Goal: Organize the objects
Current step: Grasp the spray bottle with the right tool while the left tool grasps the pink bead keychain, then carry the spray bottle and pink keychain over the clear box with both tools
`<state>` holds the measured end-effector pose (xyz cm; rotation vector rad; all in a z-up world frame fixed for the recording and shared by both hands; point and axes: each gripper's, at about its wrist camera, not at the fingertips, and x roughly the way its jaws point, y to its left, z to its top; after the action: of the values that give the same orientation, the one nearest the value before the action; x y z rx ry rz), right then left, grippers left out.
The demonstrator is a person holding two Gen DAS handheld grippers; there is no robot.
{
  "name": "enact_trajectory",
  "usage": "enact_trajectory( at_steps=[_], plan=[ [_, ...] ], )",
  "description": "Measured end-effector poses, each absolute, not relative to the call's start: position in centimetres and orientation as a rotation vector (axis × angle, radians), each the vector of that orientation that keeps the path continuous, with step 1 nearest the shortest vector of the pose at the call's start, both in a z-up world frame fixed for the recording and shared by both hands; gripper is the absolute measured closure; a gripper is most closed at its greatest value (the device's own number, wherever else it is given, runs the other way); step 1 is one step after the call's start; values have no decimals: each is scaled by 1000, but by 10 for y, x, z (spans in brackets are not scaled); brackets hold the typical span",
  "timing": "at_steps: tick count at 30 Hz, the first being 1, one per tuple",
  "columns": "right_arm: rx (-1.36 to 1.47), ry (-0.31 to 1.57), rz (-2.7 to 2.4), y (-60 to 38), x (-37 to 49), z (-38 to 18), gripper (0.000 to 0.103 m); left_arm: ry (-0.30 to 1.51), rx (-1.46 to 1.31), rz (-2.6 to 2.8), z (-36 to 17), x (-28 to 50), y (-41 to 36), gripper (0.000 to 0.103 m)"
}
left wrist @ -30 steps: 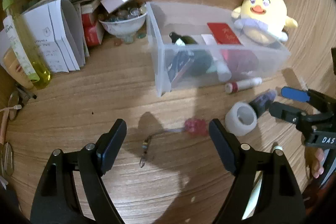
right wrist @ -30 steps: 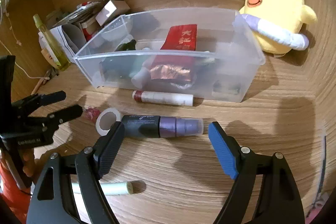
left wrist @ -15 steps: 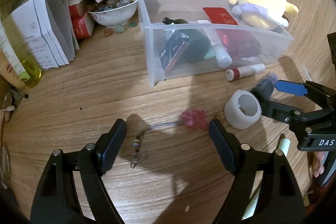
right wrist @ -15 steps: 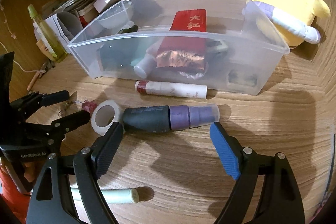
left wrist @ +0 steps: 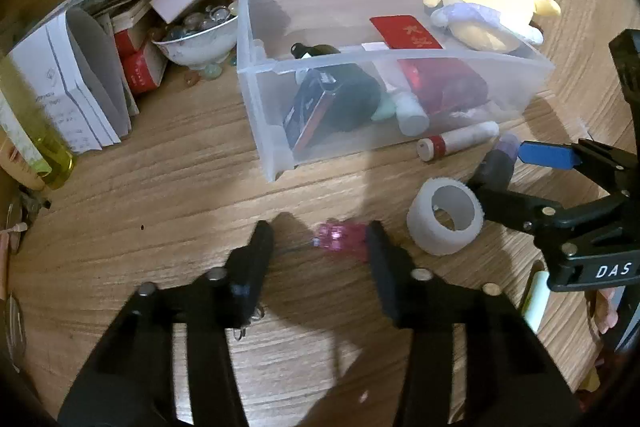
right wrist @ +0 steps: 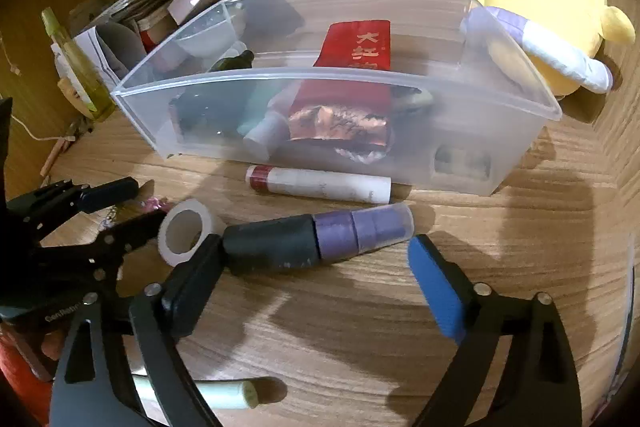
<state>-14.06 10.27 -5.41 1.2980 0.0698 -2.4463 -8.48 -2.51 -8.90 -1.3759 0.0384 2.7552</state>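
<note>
Left gripper [left wrist: 320, 239] closing round pink charm [left wrist: 342, 239]

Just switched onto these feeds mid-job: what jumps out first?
The yellow chick plush with bunny ears sits behind the far right corner of the clear plastic bin. In the bin, a red packet stands out. In front, on the wooden table, a black-and-purple bottle lies between the right hand-held gripper's open jaws.

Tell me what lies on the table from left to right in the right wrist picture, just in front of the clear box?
Roll of tape → dark and purple bottle, with the white tube with a red end lying behind it, close to the clear box.
</note>
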Motion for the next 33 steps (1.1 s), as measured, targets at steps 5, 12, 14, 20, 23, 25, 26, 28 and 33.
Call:
enact_trajectory(
  at_steps=[5,12,14,20,23,25,26,28,33],
  plan=[
    [1290,74,-2455,103,-144,-55,8,49,-1360,2750,-89,-85,-22,72],
    [1239,31,-2448,107,-142,-50,11,25,-1340,2741,-87,-82,-24,78],
    [1229,23,-2450,108,-140,-49,11,21,-1322,2748,-85,-80,-25,78],
    [1192,24,-2469,114,-130,-41,11,-5,-1294,2767,-78,-76,-28,78],
    [1160,8,-2491,119,-125,-33,11,-26,-1273,2780,-72,-73,-31,78],
    [1138,2,-2502,122,-122,-27,11,-39,-1249,2793,-65,-71,-33,78],
    [1128,0,-2506,122,-121,-23,11,-45,-1237,2798,-62,-70,-33,78],
    [1103,-6,-2515,124,-118,-16,11,-58,-1212,2811,-55,-68,-34,78],
    [1041,-10,-2539,127,-112,0,11,-78,-1143,2845,-37,-65,-35,78]
  ],
)
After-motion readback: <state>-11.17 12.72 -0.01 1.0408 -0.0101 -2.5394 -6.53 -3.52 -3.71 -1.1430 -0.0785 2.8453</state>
